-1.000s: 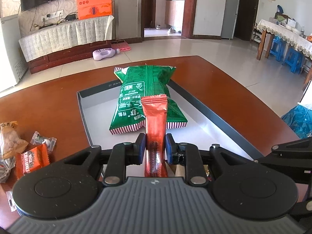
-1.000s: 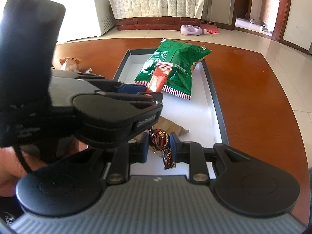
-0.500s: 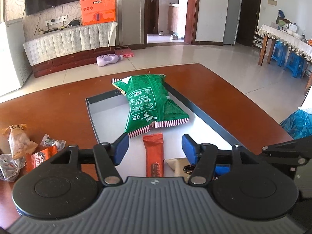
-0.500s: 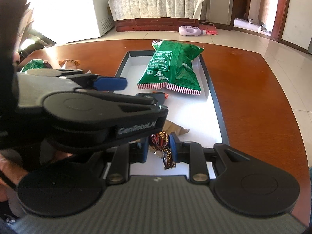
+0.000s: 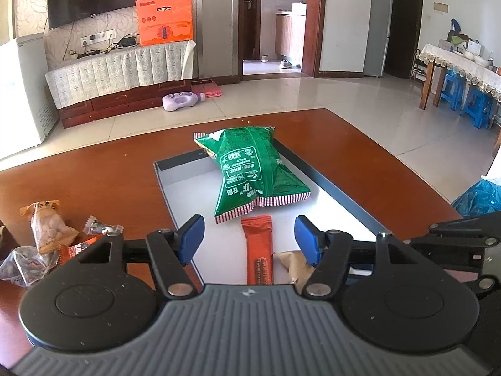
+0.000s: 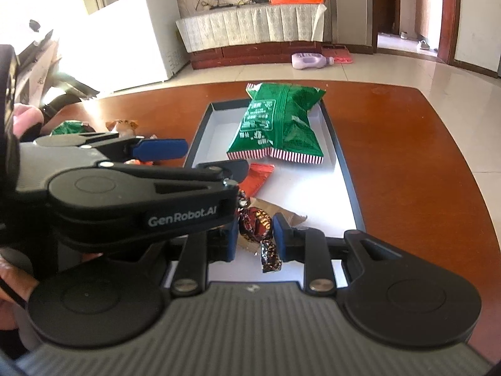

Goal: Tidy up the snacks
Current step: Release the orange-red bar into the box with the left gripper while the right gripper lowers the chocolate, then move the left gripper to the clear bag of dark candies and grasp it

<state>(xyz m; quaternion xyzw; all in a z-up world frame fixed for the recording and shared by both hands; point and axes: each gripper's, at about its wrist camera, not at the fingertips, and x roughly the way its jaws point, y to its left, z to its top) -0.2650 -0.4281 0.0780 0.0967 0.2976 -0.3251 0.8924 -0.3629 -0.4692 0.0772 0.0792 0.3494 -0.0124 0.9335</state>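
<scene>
Red stick pack (image 5: 259, 247) now lies flat in the tray (image 5: 175, 206), just near of the green bag (image 5: 250, 175). A second ago the left gripper (image 5: 249, 239) was clamped on it; half a second ago the jaws were already apart, and now they stand wide with the pack loose between them, untouched. So that drop is done.

Right gripper (image 6: 256, 235) keeps its jaws pinched on a dark foil candy (image 6: 258, 228), same as before, held over the tray's near end above a tan wrapper (image 6: 281, 216). Can't tell if the candy touches it.

Tray holds bag far, stick pack middle, tan wrapper near. Loose snacks (image 5: 50, 241) are left on the table (image 5: 375, 169) to the left of the tray, well apart from it.

Judgement: roughly midway. Next likely move is releasing the candy into the tray, while the left goes for the loose pile.
</scene>
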